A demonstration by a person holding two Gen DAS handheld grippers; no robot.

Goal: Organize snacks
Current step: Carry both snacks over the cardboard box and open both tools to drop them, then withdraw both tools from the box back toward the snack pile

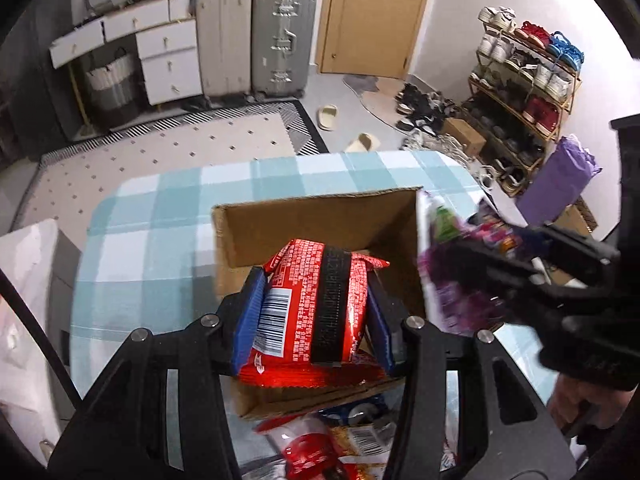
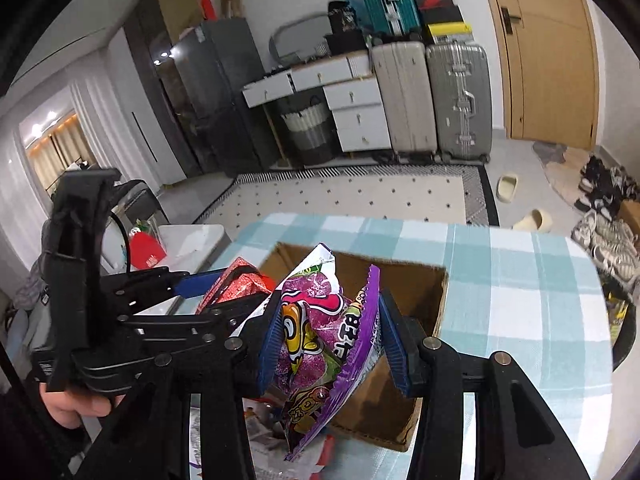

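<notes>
Both packets are on their way into the cardboard box (image 1: 320,224), which stands open on the table with the blue-and-white check cloth (image 1: 160,216). The left gripper (image 1: 314,312) pinches a red foil packet (image 1: 320,304) between its blue ribbed pads, holding it just over the box's mouth. The right gripper (image 2: 332,344) is clamped on a purple sweet bag (image 2: 320,332), which hangs over the near rim of the same box. More snack wrappers (image 1: 320,444) lie loose on the cloth in front of the box, so the sorting looks well short of finished.

The next move probably calls for lowering each packet inside the walls and then spreading the jaws (one at a time would keep the two tools from knocking together, as they are close).

The red packet is glossy, pillow-shaped and crinkled; the purple bag is thin film, creased and floppy. The box is plain brown corrugated board, its walls upright.
</notes>
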